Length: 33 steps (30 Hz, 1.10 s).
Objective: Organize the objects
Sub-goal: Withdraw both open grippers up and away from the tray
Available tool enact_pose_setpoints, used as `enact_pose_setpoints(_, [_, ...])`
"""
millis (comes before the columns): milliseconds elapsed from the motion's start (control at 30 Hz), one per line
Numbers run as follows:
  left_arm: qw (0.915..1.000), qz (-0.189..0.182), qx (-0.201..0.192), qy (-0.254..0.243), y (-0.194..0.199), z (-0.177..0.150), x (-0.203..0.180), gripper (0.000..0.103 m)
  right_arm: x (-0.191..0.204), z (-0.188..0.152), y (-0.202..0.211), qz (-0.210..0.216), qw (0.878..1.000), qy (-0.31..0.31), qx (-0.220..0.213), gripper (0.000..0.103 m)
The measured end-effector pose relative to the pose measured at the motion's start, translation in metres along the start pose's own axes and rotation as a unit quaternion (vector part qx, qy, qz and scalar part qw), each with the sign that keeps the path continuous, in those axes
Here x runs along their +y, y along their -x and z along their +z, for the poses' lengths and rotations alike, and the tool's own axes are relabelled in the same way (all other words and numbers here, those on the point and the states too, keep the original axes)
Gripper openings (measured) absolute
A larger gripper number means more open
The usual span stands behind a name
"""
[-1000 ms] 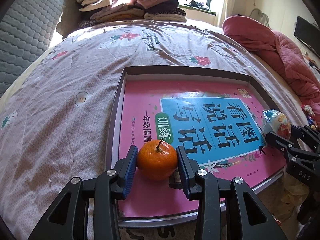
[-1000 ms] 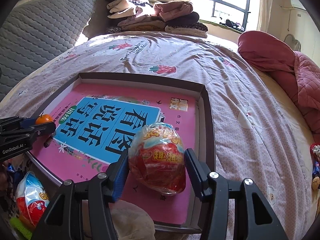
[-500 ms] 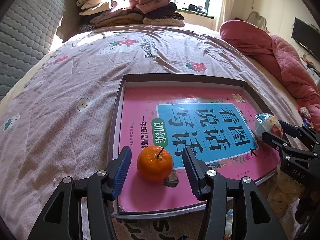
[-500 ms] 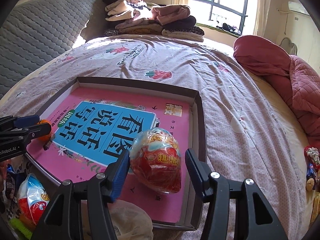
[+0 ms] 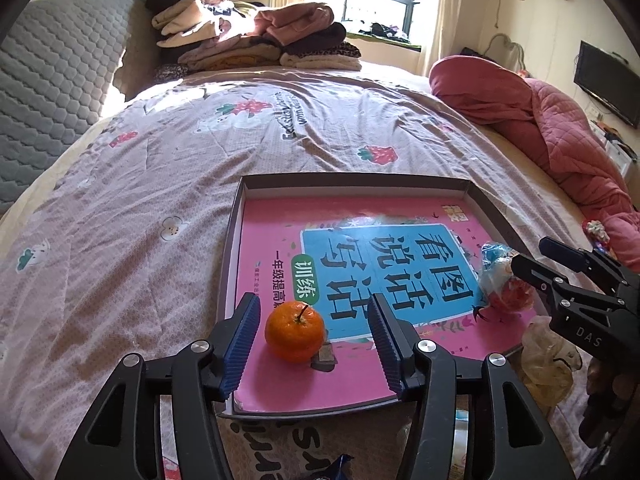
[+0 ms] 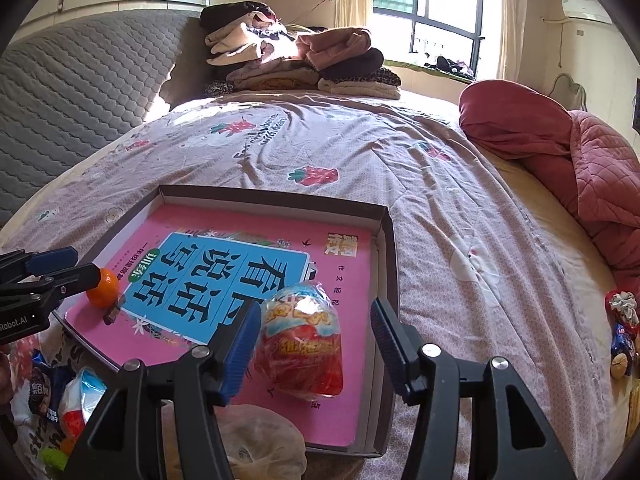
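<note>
- The left gripper [image 5: 312, 340] is hovering over the near left corner of the shallow box [image 5: 230, 248], and its jaws are opening; the mandarin [image 5: 295, 336] is sitting between them, with a clear gap on each side, so neither blue pad is pressing on it.
- The mandarin is resting upright, stem up, on the pink book [image 5: 360, 248] that is lying flat in the box and filling most of it.
- A small dark clip-like piece [image 5: 325, 356] is lying just beside the mandarin, touching its lower right side as the left wrist view shows it.
- The right gripper [image 6: 316, 344] is standing released over the near right part of the box; the wrapped snack egg [image 6: 304, 344] is lying on the book between its jaws, close to the left pad and well apart from the right one.
- In the left wrist view the same egg [image 5: 502, 280] is showing near the right edge of the box, partly behind the right gripper's fingers [image 5: 536, 274].
- The box is lying on the patterned bedspread [image 5: 120, 240], near the bed's near edge.
- A crumpled pale plastic bag [image 6: 256, 440] is lying at the near edge of the box, below the right gripper.
- More wrapped snacks [image 6: 76, 396] are lying beyond the box's near left corner.
- Folded clothes [image 5: 256, 36] are piled at the far edge of the bed, and a pink quilt [image 5: 552, 128] is bunched along its right side.
</note>
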State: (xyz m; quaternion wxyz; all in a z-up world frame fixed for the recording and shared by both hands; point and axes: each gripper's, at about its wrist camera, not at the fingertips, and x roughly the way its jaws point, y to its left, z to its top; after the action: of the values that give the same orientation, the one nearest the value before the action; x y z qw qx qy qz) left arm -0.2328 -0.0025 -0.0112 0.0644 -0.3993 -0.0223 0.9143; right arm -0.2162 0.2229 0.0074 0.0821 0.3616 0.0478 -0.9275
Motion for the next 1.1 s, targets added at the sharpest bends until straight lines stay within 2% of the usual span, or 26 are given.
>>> enact_pose_setpoints(1100, [0.994, 0.008, -0.101, -0.041, 0.109, -0.016, -0.035, 0.062, 0.028, 0.009, 0.114, 0.033, 0.995, 0.011, -0.099, 0.059])
